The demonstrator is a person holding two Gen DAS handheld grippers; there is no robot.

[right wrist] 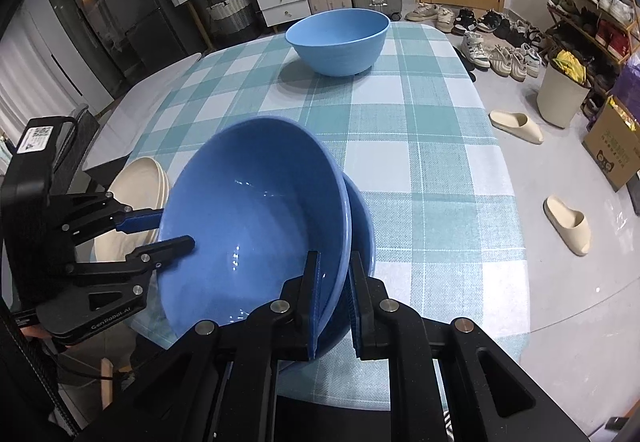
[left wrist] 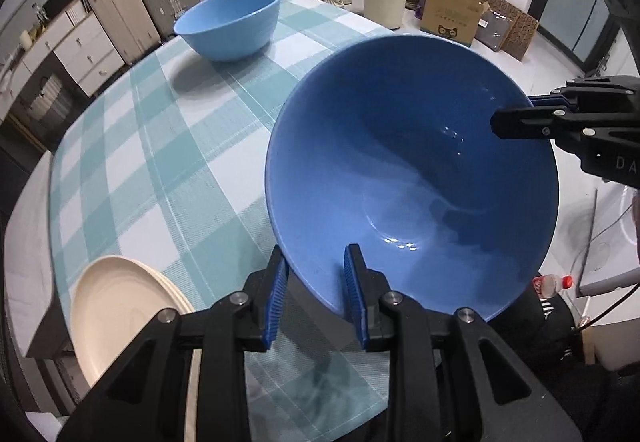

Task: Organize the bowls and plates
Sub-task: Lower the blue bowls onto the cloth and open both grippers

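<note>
— Starting nearest: what is gripping what?

— Left gripper (left wrist: 316, 278) closing on the near rim of the top bowl (left wrist: 420, 161), one pad lying against the outside, the other inside, the wall slanting across a small gap. Right gripper (right wrist: 334, 294) pinching the opposite rim, jaws almost fully closed on it.

— Counting two grippers, then, both holding one bowl?

— Holding that dark blue one, yes, and tilting it.

— Sitting where?

— Nesting partway inside a lower bowl (right wrist: 362, 226), also dark blue, near the front edge of the table (left wrist: 140, 161). Not telling whether the right pads are catching the lower rim as well.

— Counting two dark bowls. Anything lying beside them?

— Stacking up just to the left, at the table's corner: cream plates (left wrist: 120, 302). Showing at least two rims; not counting more with any certainty.

— Moving further out?

— Standing upright and alone near the far edge, well apart from the nested pair: one pale blue bowl (left wrist: 232, 25).

— Totalling three bowls?

— Totalling three bowls, one stack of plates, all resting on the checked cloth.

— Past the table?

— Lying on the floor to the right: two cream slippers (right wrist: 566, 219), apart from each other.
</note>
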